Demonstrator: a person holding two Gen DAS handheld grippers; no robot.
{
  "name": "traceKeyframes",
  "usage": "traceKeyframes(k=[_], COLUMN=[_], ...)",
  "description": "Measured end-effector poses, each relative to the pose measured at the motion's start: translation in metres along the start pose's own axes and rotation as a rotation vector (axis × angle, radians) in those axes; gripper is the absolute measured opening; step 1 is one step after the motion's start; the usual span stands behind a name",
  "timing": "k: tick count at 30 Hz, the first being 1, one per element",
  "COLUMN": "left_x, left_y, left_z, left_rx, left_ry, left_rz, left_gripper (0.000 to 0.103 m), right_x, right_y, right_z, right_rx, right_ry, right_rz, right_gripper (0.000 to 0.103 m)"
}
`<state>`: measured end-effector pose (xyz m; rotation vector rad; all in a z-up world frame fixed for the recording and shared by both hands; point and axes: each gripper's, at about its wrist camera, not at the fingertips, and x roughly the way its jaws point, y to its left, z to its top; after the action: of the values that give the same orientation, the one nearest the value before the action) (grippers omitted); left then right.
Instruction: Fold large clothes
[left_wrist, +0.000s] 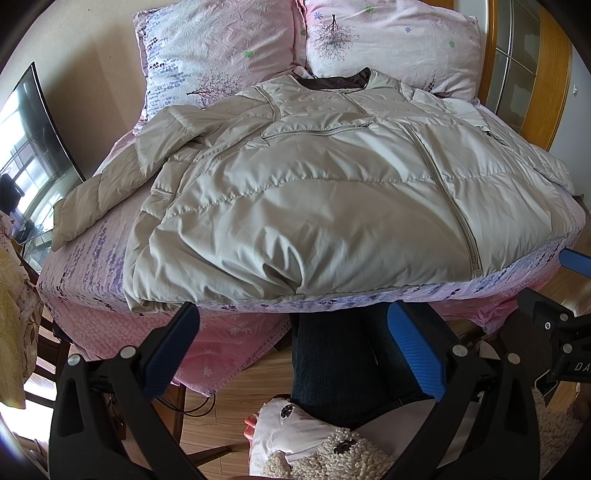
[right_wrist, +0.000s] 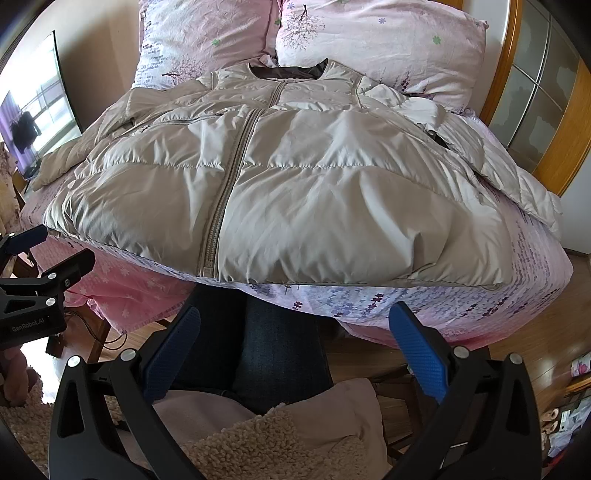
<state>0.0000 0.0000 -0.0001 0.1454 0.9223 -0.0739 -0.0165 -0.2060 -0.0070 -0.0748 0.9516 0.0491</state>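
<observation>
A large beige puffer jacket (left_wrist: 314, 192) lies spread front-up on the bed, zipper closed, collar toward the pillows, hem at the near edge. It also shows in the right wrist view (right_wrist: 295, 184). Its left sleeve (left_wrist: 99, 192) stretches out to the left; its right sleeve (right_wrist: 517, 177) lies along the right side. My left gripper (left_wrist: 293, 314) is open and empty, just in front of the hem. My right gripper (right_wrist: 295, 317) is open and empty, below the hem near the zipper end. Each gripper shows at the edge of the other's view.
The bed has a pink flowered sheet (left_wrist: 240, 332) and two pillows (right_wrist: 369, 44) at the head. A wooden headboard frame (right_wrist: 546, 110) stands at the right, a dark screen (left_wrist: 33, 129) at the left. The person's jeans-clad legs (right_wrist: 277, 343) are below the bed edge over wooden floor.
</observation>
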Motion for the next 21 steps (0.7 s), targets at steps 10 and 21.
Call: traceKeyframes(k=[10, 21], left_x=[0.0000, 0.0000], left_y=[0.0000, -0.0001], left_z=[0.0000, -0.0001], left_rx=[0.000, 0.000], left_ry=[0.000, 0.001], left_rz=[0.000, 0.000], left_gripper=[0.101, 0.101], right_x=[0.0006, 0.0008], right_y=[0.0017, 0.0016], right_z=[-0.0010, -0.0008], right_rx=[0.001, 0.003], right_ry=[0.000, 0.000], right_rz=[0.001, 0.003], right_gripper=[0.102, 0.102])
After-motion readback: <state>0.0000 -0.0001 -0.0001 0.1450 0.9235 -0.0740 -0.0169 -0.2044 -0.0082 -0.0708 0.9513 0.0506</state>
